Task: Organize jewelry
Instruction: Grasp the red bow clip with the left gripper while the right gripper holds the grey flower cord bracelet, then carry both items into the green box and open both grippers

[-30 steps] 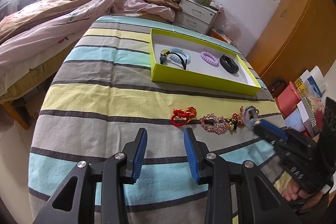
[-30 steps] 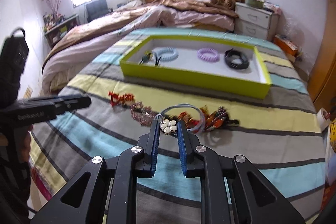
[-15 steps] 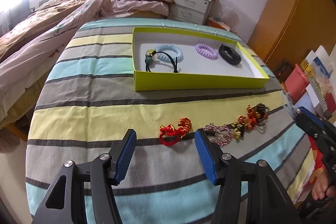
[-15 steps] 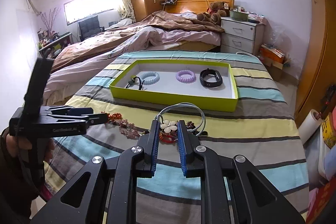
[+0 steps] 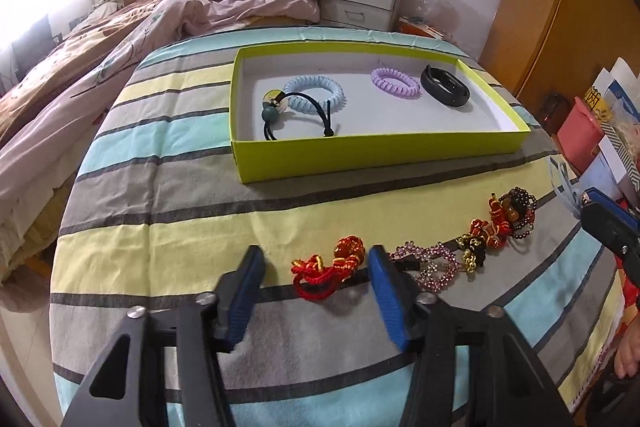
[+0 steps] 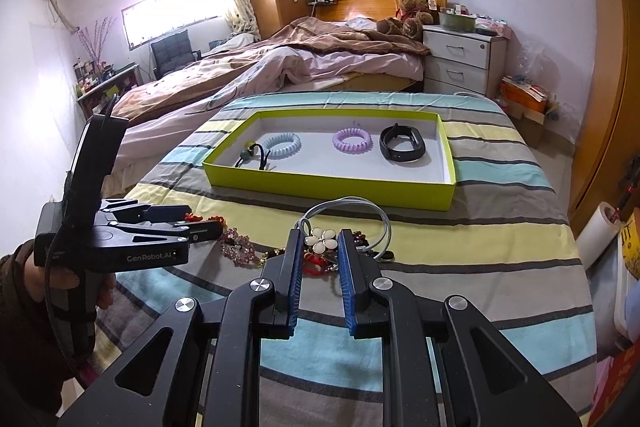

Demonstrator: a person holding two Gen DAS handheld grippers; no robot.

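In the left wrist view my left gripper (image 5: 315,254) hangs over the striped bedspread. A red knotted cord bracelet (image 5: 326,267) lies between its blue pads, which are closing without touching it. My right gripper (image 6: 320,241) is shut on a white flower charm (image 6: 322,239) on a thin silver hoop (image 6: 360,205), held a little above the bed. The lime green tray (image 5: 360,155) holds a blue spiral tie (image 5: 314,93), a purple spiral tie (image 5: 396,83), a black band (image 5: 444,91) and a black cord tie with a green bead (image 5: 272,115).
Right of the red bracelet lie a pink rhinestone piece (image 5: 432,263), a gold and black charm (image 5: 472,251) and dark red beads (image 5: 516,211). A hand holds the left gripper (image 6: 200,219) at the bed's left edge. Bags (image 5: 592,131) stand beside the bed.
My left gripper has slid right and forward until the red bracelet lies between its jaws, which spread wider than before. The right gripper rose slightly with the flower hoop.
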